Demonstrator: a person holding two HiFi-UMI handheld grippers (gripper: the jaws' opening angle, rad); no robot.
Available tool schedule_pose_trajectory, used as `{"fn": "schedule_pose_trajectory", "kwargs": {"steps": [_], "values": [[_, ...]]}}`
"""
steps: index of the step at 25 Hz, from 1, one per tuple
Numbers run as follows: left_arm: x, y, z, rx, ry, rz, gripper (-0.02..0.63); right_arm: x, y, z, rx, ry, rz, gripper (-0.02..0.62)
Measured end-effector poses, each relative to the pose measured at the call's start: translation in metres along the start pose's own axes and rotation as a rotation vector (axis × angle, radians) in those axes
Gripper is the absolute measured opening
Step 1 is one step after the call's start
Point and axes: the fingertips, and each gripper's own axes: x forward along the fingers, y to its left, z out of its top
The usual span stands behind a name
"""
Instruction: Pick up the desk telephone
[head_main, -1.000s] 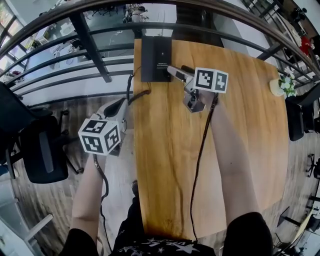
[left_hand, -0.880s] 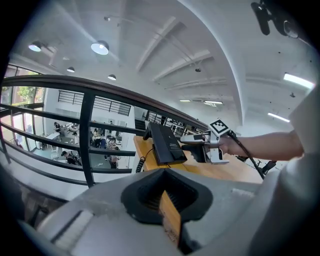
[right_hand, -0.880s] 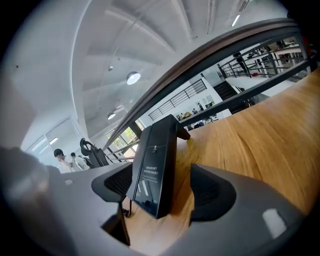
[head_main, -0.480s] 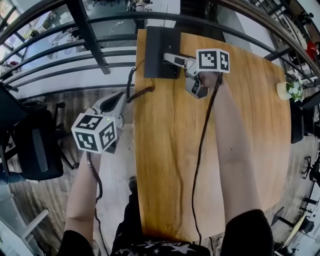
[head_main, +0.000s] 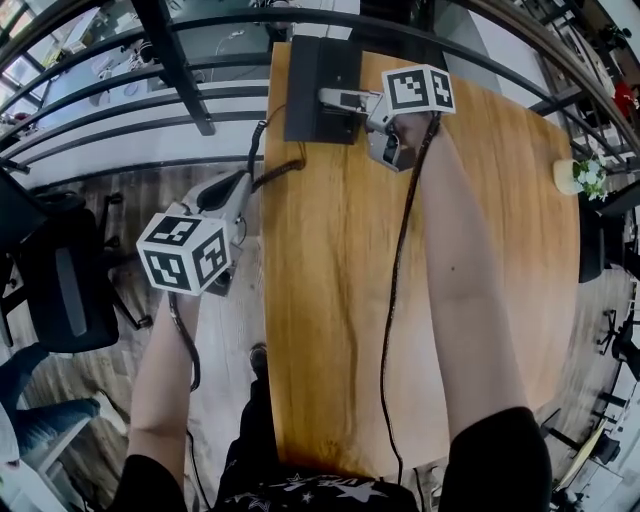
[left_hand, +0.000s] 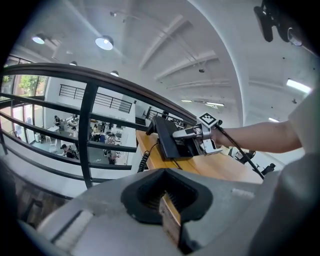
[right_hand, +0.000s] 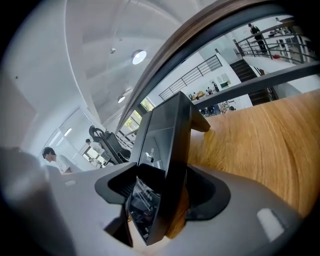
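**Desk telephone** (head_main: 320, 90): black, slab-shaped unit. It sits on the far left corner of the wooden table (head_main: 480, 260), close to the left edge. A coiled cord (head_main: 257, 150) hangs off that left edge just beside it.

**Right gripper** (head_main: 336, 98): reaches over the table to the telephone's right-hand edge. Its jaws are apart and have just been closing in. The edge of the telephone stands between them, and a sliver of table still shows beside one jaw, so there is no clamp on it yet. A marker cube (head_main: 420, 88) sits on top, and a black cable (head_main: 400, 260) trails back along the forearm.

**Left gripper** (head_main: 232, 190): held off the table, out beyond its left edge, pointing towards the telephone's corner. Its jaws are drawn together to a thin slit, with nothing in them.

**Surroundings**:
- A dark railing (head_main: 180, 70) runs past the table's far edge.
- A small white pot of greenery (head_main: 572, 175) stands at the right edge.
- A black office chair (head_main: 70, 300) stands on the floor off to the left.
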Motion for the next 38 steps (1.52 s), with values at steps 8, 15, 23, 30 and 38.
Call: {"fn": "schedule_pose_trajectory", "kwargs": {"steps": [8, 15, 23, 30, 38], "values": [[-0.001, 0.0, -0.004, -0.028, 0.013, 0.0, 0.002, -0.004, 0.006, 0.003, 0.001, -0.039, 0.039, 0.272], [-0.005, 0.001, -0.001, -0.037, 0.003, -0.001, 0.002, -0.009, 0.012, 0.004, 0.05, -0.08, 0.084, 0.23], [-0.008, -0.001, -0.009, -0.057, 0.016, 0.0, 0.002, -0.018, 0.02, 0.002, 0.191, -0.118, 0.117, 0.181], [-0.017, -0.01, -0.009, -0.063, 0.032, -0.004, 0.002, -0.038, 0.017, -0.017, 0.329, -0.26, 0.131, 0.167], [-0.028, -0.026, -0.017, -0.085, 0.04, -0.013, 0.002, -0.049, 0.03, -0.051, 0.391, -0.349, 0.167, 0.163]]}}
